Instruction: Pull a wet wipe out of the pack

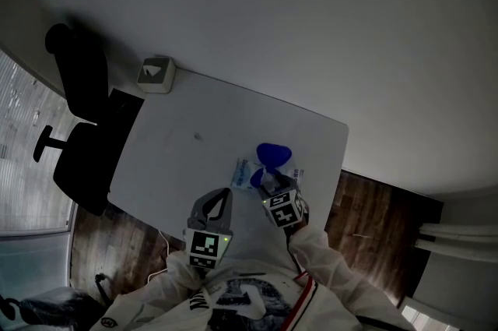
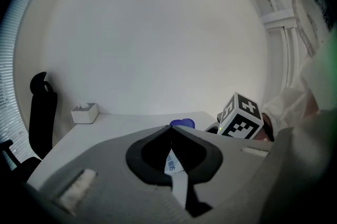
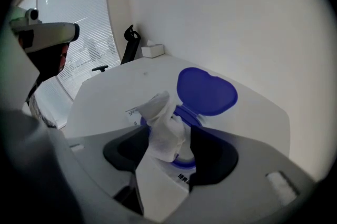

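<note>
Looked down on a white table [image 1: 179,135] under a bare pale wall, all of it dim. Noted at far left a black office chair [image 1: 82,127] off the table's edge, and a small tissue box [image 1: 156,75] on the far corner. Found the left gripper [image 2: 169,130] next, closed tip to tip on a thin printed strip, taken for an end flap of the wet wipe pack [image 1: 247,174] and judged to be pinning it flat. Saw the pack lying toward the table's near right side, just ahead of both grippers, blue lid [image 3: 206,91] flipped up and back. Saw a white wet wipe [image 3: 164,130] standing out of the opening as a crumpled tuft. Found the right gripper [image 1: 270,183] farthest right, tilted steeply down over the opening, jaws about half-way in on either side of the tuft and not yet visibly squeezing it. Judged the step as closing on the tuft. Needed a bite low down, close to the opening, with plenty of cloth between the pads and clear of the lid. Called then for a slow, straight pull up and away, left grip kept firm, to stop the pack lifting or a second wipe trailing out.
</note>
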The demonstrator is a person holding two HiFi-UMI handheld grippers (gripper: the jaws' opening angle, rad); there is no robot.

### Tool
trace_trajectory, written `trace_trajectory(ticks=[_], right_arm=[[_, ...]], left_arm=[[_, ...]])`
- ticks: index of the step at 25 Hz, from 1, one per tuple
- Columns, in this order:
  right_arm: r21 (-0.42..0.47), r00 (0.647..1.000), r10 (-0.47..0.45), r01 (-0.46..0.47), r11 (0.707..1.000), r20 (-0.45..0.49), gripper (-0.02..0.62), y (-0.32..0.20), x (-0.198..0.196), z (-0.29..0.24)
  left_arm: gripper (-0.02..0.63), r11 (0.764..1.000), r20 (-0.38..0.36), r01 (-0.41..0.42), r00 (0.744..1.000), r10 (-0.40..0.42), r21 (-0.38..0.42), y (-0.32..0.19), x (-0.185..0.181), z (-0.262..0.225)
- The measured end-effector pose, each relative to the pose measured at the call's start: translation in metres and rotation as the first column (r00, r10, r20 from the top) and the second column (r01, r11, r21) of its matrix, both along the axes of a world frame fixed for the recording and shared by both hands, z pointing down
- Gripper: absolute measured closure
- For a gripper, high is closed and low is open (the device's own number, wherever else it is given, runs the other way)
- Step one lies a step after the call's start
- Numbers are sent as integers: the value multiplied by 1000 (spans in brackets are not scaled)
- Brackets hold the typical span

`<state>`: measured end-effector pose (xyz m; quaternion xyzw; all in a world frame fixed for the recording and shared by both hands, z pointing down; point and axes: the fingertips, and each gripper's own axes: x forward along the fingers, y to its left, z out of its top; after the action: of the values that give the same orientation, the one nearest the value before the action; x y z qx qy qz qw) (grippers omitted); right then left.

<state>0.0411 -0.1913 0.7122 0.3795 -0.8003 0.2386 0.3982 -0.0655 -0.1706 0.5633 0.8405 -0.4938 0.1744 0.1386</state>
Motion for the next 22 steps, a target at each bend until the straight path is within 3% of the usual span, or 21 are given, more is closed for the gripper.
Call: trace_trajectory(ticks=[4,6,22], right_arm=[[6,1000,9,-9,1000,-11,378,1,2,2],[20,999,28,-28,999,-17,455,0,4,0],[36,998,55,-54,998,-36,545,0,11,3]], left_arm=[[606,1000,-2,1,1000,-1,-6,0,0,1],[606,1000,0,3,1000,-3,-7,0,-2,1],[606,1000,0,6,1000,-6,-14,2,-2,5]])
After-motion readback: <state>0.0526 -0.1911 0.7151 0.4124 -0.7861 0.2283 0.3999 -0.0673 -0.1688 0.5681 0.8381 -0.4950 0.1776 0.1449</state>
